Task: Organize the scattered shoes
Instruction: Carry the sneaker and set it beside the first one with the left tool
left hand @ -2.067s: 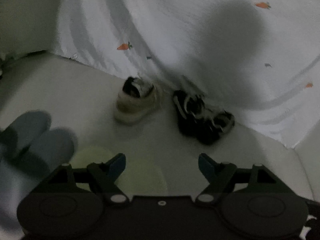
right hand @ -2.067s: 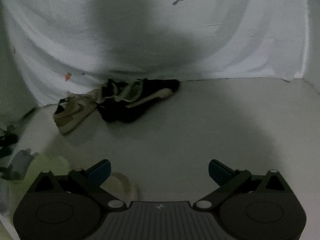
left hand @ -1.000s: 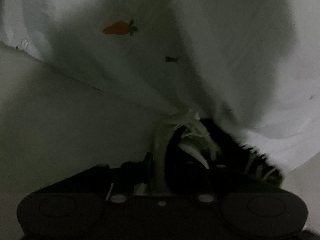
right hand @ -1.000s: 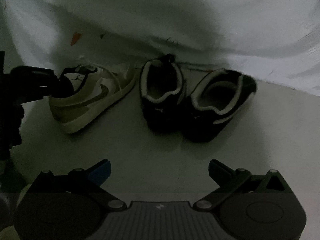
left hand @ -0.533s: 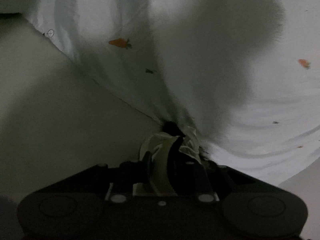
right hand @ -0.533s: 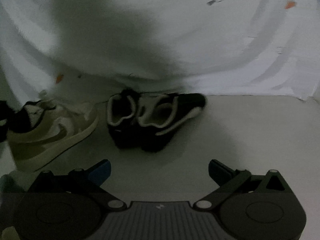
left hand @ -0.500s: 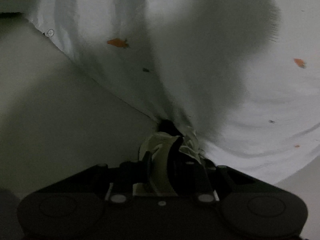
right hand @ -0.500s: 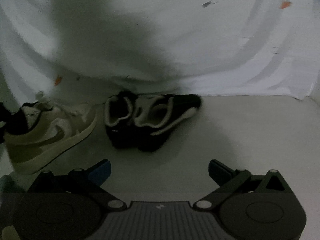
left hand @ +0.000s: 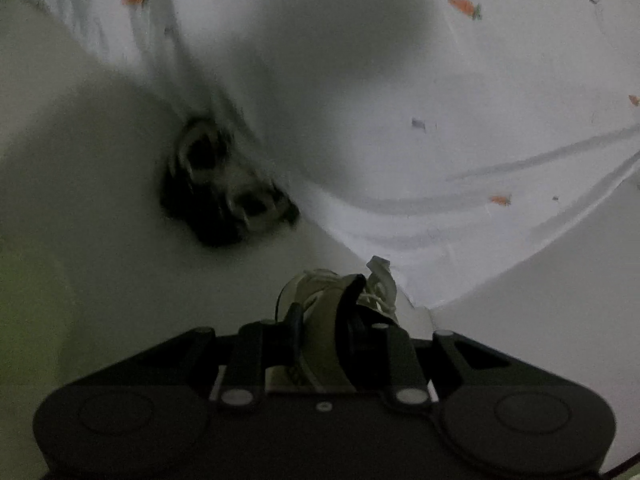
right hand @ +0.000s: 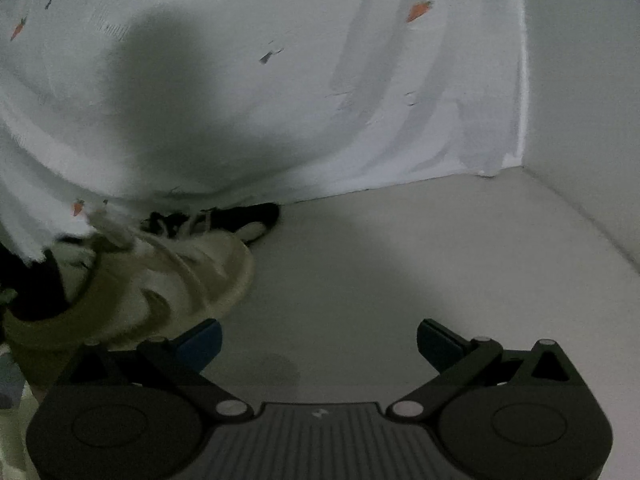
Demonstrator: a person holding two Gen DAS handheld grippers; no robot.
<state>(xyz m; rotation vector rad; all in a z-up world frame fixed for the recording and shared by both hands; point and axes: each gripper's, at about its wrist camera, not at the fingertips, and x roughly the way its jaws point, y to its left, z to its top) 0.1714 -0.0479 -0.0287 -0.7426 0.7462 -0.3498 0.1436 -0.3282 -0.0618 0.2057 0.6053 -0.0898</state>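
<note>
White carrot-print sheet (right hand: pixel 360 100) hangs behind, black shoes (left hand: pixel 224 196) sit on the floor (right hand: pixel 400 272) at its hem. Left hand-held gripper (left hand: pixel 324 320) is clamped on the tan sneaker (left hand: pixel 328 320), mid-carry; right hand-held gripper (right hand: pixel 318 340) is spread, empty. Next, probably park it beside its mate.

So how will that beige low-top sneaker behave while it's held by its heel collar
The beige low-top sneaker, pinched at its soft collar by the left gripper, will probably hang toe-down and swing. Its loose white laces may dangle and snag. It looks light enough to hold.
</note>
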